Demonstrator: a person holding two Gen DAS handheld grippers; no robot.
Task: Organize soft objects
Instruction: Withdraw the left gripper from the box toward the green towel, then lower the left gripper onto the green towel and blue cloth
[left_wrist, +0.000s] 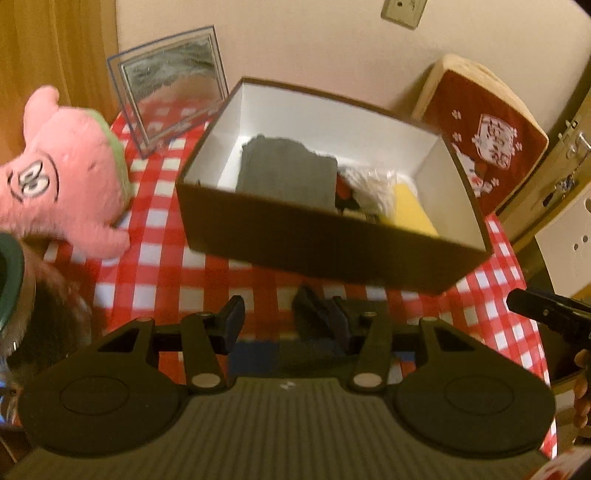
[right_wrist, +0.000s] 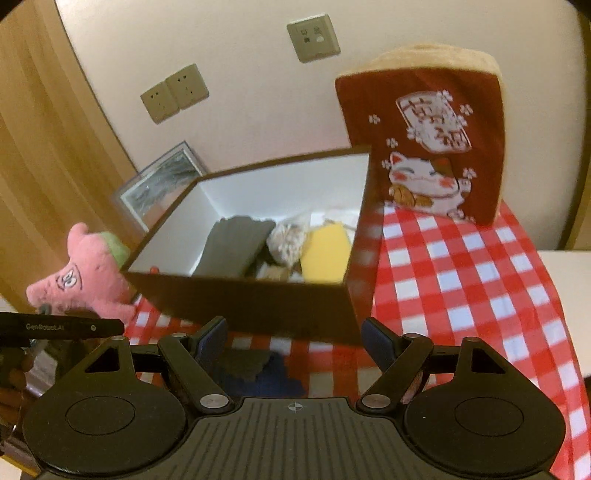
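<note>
A dark brown box (left_wrist: 325, 251) (right_wrist: 251, 306) with white inner walls stands on the checked tablecloth. Inside it lie a grey cloth (left_wrist: 284, 173) (right_wrist: 232, 243), a white fluffy item (left_wrist: 369, 188) (right_wrist: 288, 240) and a yellow piece (left_wrist: 410, 206) (right_wrist: 325, 254). A pink plush toy (left_wrist: 66, 173) (right_wrist: 85, 277) sits to the box's left. A grey and dark blue cloth (left_wrist: 258, 350) (right_wrist: 255, 369) lies on the table in front of the box. My left gripper (left_wrist: 286, 321) hangs open above this cloth. My right gripper (right_wrist: 295, 339) is open wide beside it, holding nothing.
A red cushion with a lucky-cat print (left_wrist: 484, 147) (right_wrist: 428, 147) leans on the wall to the box's right. A clear picture frame (left_wrist: 170, 85) (right_wrist: 159, 184) stands behind it on the left. A green-rimmed vessel (left_wrist: 9, 280) sits at the near left. The tablecloth (right_wrist: 461, 277) drops off at the right.
</note>
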